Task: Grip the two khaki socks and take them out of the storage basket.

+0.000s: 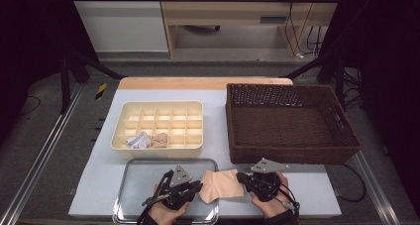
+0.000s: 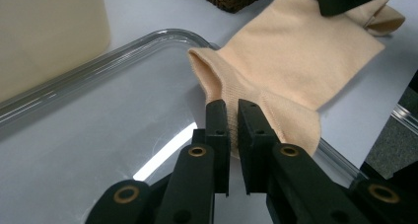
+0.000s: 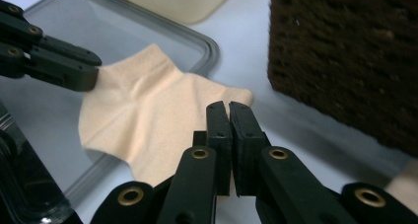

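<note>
Carefully now: at lower centre of the high view, your left claw (image 1: 197, 186) is pinched on the cuff edge of the peach sock (image 1: 221, 184), which lies half over the right rim of the metal tray (image 1: 130, 166) and half on the bench (image 1: 218, 136). Your right claw (image 1: 241, 177) is clamped on its opposite end. Both bites look thin, so pulling apart could slip one corner free, or drag the tray.

Wicker basket (image 1: 292, 158) wall blocks right; tray rim (image 1: 168, 160) low.
</note>
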Tool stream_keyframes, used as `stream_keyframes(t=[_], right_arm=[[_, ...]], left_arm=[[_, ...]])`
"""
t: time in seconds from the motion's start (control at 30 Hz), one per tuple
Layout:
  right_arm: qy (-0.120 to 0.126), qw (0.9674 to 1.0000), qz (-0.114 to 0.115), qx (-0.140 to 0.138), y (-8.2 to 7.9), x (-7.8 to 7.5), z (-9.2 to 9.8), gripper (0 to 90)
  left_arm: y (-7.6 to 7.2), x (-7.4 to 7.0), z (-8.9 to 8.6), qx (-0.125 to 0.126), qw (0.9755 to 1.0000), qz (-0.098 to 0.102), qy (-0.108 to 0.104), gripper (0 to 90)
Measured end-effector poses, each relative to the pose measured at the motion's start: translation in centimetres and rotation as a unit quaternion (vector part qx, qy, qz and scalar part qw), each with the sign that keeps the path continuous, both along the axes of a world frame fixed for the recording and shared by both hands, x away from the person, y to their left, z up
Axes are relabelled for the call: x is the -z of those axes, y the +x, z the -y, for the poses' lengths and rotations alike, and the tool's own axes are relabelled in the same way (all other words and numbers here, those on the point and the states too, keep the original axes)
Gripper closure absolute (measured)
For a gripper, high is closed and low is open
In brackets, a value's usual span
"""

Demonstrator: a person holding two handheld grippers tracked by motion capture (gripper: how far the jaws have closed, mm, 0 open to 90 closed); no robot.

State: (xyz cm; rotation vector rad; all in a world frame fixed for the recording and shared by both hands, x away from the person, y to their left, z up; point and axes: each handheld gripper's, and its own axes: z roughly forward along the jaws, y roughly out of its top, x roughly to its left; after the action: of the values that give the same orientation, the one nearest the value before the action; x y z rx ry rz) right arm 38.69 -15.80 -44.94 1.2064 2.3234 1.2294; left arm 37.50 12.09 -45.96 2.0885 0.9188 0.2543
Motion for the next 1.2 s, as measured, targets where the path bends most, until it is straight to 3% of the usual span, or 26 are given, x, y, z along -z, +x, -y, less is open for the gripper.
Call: stream_keyframes(t=[0.2,0.47,0.6,0.7,0.8,0.97,1.07,1.2], right_arm=[[-0.026,0.9993,0.014,-0.023,0.4,-1.0,-2.4,88.3],[-0.037,0.9979,-0.008,-0.052,0.7,0.8,-5.1,87.3],[-0.037,0.9974,-0.014,-0.060,0.6,1.5,-6.0,83.5],[-0.041,0.9967,-0.017,-0.068,0.4,1.9,-6.5,80.8],[-0.033,0.9971,-0.009,-0.068,0.2,1.4,-6.0,79.6],[-0.005,0.9994,0.018,-0.029,0.1,0.1,-3.2,79.5],[-0.010,0.9999,0.007,-0.008,0.4,0.7,-1.8,78.8],[-0.026,0.9994,-0.022,0.001,1.0,2.4,-1.6,77.1]], left_arm=[[-0.2,-0.3,-1.7,-0.007,0.9999,0.002,0.010,83.0],[-0.3,1.0,-3.4,-0.013,0.9998,-0.010,0.015,82.9],[-0.2,1.4,-3.7,-0.017,0.9996,-0.021,0.002,82.7],[-0.4,1.6,-3.7,-0.021,0.9996,-0.008,0.015,82.5],[-0.3,1.7,-3.7,-0.018,0.9996,-0.009,0.018,82.3],[-0.2,1.7,-4.0,-0.028,0.9995,-0.007,0.014,81.9],[-0.3,1.7,-4.0,-0.029,0.9994,-0.001,0.020,81.9],[-0.5,1.8,-3.8,-0.032,0.9992,0.005,0.026,81.7]])
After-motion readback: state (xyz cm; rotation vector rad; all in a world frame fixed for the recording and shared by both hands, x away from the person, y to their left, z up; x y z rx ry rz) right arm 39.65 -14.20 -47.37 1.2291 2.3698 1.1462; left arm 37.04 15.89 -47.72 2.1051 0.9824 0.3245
